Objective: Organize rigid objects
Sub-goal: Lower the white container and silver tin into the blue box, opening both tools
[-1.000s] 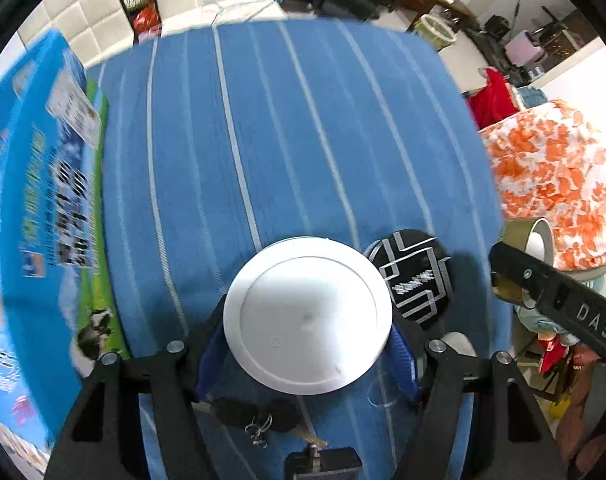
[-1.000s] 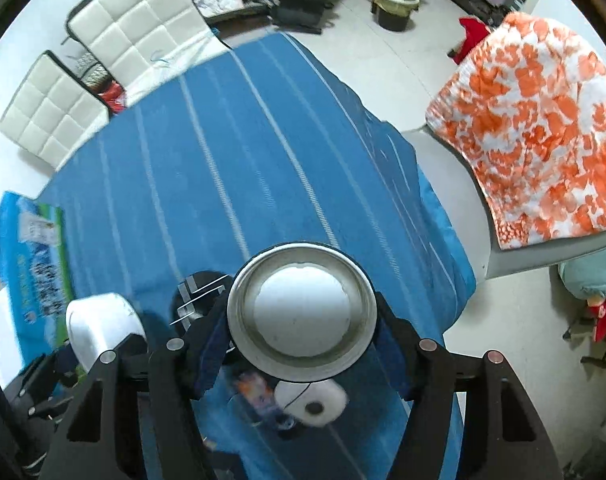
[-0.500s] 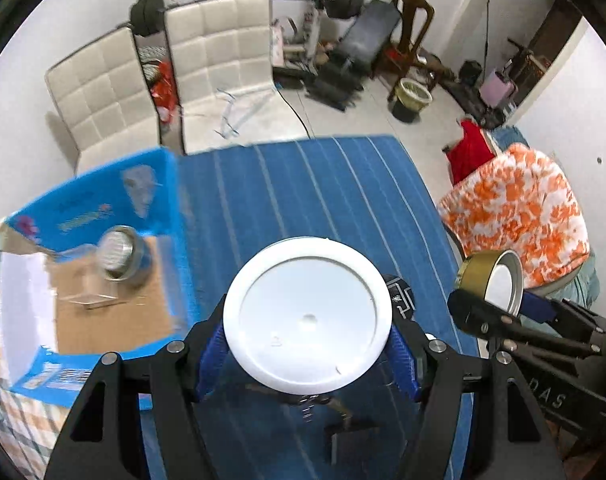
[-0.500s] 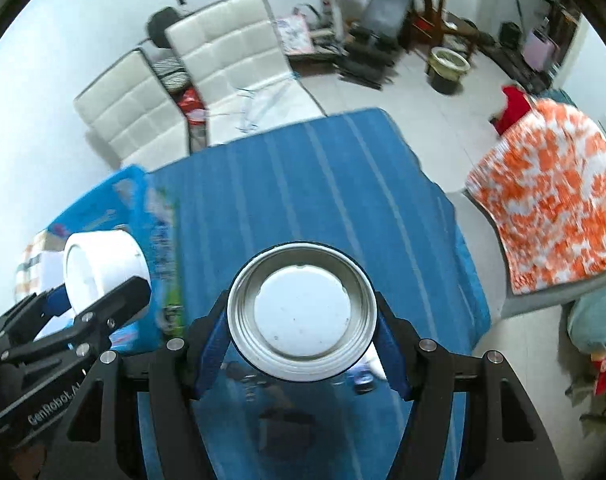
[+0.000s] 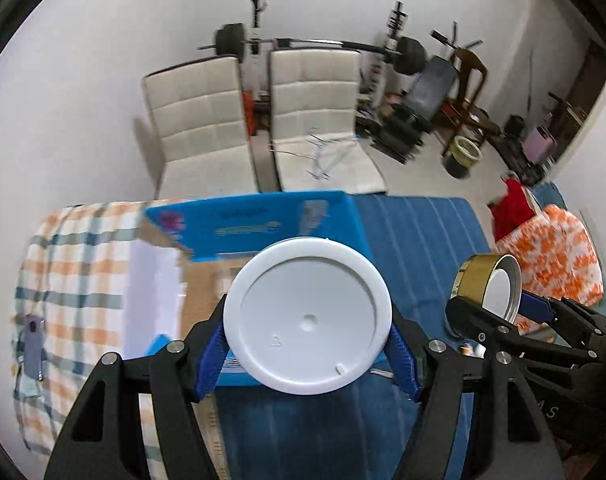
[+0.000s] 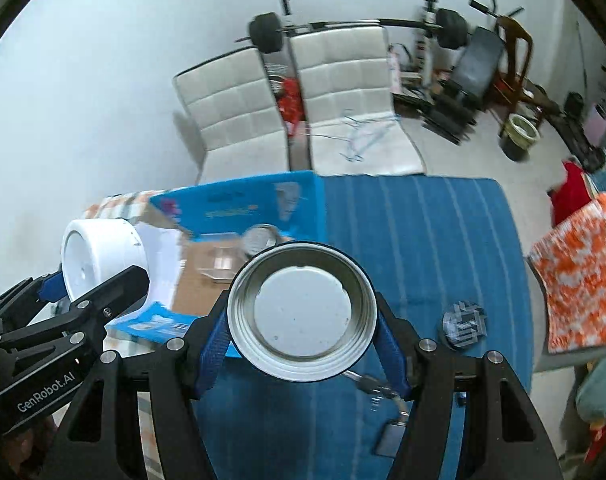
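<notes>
**Both claws loaded, box ahead and to the left**

My left claw (image 5: 307, 354) is clamped across a round white plastic tub (image 5: 307, 315), its blue pads (image 5: 211, 354) pressing on either side, flat face toward the camera. My right claw (image 6: 303, 342) grips a round metal tin with a gold-coloured side wall (image 6: 301, 312) the same way, open mouth facing me.

What the coming move turns on, as I judge it, is where the open blue cardboard box (image 5: 263, 220) lies from each claw. From the left claw it sits directly ahead and below, its brown floor showing just past the tub's left edge. From the right claw the same box is ahead and off to the left, with a small silver tin (image 6: 259, 240) already lying inside. So my left hand is the nearer one; the right has to cross leftward over the blue striped cloth on the desk (image 6: 423, 248).

Behind the right claw, on that cloth, a black patterned disc (image 6: 463, 324) and some keys (image 6: 377, 390) are not yet sorted.
</notes>
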`<state>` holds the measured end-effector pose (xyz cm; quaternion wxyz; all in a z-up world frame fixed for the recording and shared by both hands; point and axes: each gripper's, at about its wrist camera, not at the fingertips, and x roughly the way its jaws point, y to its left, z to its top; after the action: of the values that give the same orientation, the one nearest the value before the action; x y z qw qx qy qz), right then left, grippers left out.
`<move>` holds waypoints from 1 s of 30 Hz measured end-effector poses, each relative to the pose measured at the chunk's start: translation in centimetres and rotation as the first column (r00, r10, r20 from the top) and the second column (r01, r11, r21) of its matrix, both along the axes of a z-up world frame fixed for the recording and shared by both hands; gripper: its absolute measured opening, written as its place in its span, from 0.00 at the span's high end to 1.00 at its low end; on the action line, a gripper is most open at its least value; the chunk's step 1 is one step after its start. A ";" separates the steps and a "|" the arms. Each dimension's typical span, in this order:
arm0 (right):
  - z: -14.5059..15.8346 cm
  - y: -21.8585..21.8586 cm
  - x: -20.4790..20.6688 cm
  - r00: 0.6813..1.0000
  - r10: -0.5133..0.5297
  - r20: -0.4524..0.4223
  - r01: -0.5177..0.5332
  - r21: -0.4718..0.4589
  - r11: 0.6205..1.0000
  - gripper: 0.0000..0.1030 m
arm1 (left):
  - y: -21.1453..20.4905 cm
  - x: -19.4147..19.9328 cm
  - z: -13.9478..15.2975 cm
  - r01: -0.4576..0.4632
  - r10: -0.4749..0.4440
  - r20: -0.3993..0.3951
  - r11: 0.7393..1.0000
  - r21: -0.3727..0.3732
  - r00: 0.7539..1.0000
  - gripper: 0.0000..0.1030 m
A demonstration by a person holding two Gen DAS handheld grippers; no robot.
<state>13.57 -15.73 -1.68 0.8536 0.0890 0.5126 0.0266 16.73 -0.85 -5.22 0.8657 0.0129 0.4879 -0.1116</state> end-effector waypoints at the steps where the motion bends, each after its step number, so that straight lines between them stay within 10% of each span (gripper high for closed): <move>1: 0.1 0.6 0.2 1.000 0.007 0.001 -0.007 0.000 1.000 0.35 | 1.1 0.1 0.2 -0.014 0.014 0.002 1.000 -0.005 1.000 0.35; 7: -2.8 4.5 3.0 0.997 0.035 -0.063 -0.035 0.005 0.999 0.34 | 5.8 1.7 -1.7 -0.080 0.080 -0.045 0.997 -0.010 0.996 0.35; 17: -16.4 6.5 9.3 0.946 -0.003 -0.325 0.012 0.026 1.000 0.34 | 10.6 9.0 -15.4 -0.152 0.143 -0.366 0.988 0.005 0.920 0.35; 30: -24.6 7.4 13.4 0.876 -0.038 -0.480 0.012 -0.058 0.998 0.34 | 9.4 14.3 -21.8 -0.084 0.148 -0.455 0.984 0.158 0.878 0.35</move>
<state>26.99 -8.37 -26.32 0.7020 0.0768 0.7077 -0.0210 31.02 8.58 -27.03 0.7258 0.0141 0.6873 -0.0263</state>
